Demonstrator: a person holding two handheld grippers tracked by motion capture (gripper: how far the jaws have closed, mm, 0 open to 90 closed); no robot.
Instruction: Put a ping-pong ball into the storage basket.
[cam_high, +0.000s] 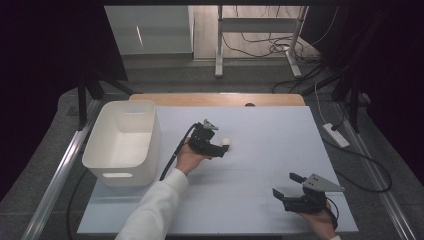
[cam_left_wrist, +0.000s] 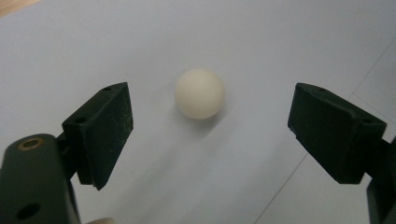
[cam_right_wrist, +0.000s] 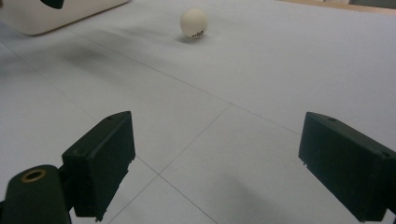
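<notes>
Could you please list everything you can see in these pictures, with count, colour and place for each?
ball: one, cream-white, on the white table top near its middle, just ahead of the left tool and apart from both its jaws.
bin: one, white plastic with a handle slot, on the table's left side.
table top: one, white with thin seams, a wooden edge along its far side.
desk frame: one, white, on the floor beyond the table.
cables: several, dark, on the floor under that frame.
power strip: one, white, on the floor at right.
left tool: one, black, jaws open, at the table's middle.
right tool: one, black with a grey plate, jaws open, near the front right.
sleeve: one, white, at the bottom.
</notes>
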